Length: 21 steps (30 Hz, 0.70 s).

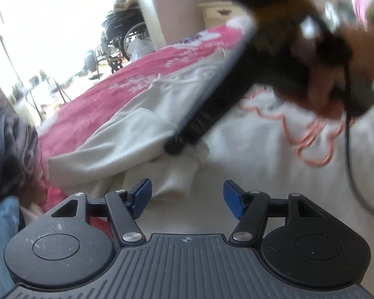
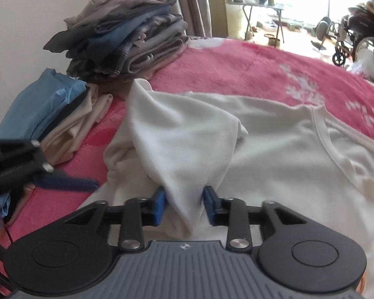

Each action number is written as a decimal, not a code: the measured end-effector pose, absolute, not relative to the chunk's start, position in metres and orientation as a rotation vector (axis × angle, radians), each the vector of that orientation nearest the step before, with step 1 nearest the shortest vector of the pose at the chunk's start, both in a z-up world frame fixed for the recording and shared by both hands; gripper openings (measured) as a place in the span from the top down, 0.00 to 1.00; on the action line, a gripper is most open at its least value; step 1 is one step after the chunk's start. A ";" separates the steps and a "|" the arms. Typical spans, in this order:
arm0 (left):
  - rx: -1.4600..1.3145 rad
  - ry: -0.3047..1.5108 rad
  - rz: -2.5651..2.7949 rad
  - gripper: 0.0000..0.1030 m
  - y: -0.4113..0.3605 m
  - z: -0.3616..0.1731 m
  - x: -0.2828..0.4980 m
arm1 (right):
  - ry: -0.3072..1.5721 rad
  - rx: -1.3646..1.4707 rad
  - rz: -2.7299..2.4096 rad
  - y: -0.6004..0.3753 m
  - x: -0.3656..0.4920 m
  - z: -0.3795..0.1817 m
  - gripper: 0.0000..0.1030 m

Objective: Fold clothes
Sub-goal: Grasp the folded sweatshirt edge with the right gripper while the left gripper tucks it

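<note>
A: Where is the soft white cotton shirt [image 2: 261,134]?

B: It lies spread on the fluffy pink bed blanket [image 2: 236,74].

A: What do the right tongs [image 2: 184,204] do?

B: They pinch a bunched fold of the shirt between their blue pads.

A: And the left tongs [image 1: 187,196]?

B: Their pads stand apart over the white cloth, with nothing held.

A: What sits at ten o'clock from the right tongs?

B: A stack of folded grey and blue clothes [image 2: 127,37].
</note>
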<state>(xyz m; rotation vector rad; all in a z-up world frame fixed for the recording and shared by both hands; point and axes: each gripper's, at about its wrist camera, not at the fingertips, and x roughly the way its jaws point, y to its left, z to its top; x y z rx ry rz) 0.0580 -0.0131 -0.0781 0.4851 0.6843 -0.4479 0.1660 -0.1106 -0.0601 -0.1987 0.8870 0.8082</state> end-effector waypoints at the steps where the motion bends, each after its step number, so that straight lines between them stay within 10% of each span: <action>1: 0.523 0.675 -0.435 0.38 -0.018 -0.083 0.059 | 0.884 -0.186 0.809 -0.112 0.167 -0.057 0.85; 8: 0.628 0.606 -0.335 0.45 -0.028 -0.095 0.063 | 0.991 0.045 0.841 -0.131 0.184 -0.047 0.86; 13: 0.635 0.621 -0.306 0.90 -0.028 -0.094 0.066 | 1.051 0.189 0.840 -0.140 0.198 -0.048 0.86; 18: 0.605 0.668 -0.302 0.87 -0.027 -0.086 0.069 | 1.089 0.346 0.852 -0.141 0.210 -0.043 0.86; 21: 0.605 0.669 -0.280 0.60 -0.032 -0.085 0.070 | 1.117 0.446 0.849 -0.141 0.217 -0.042 0.86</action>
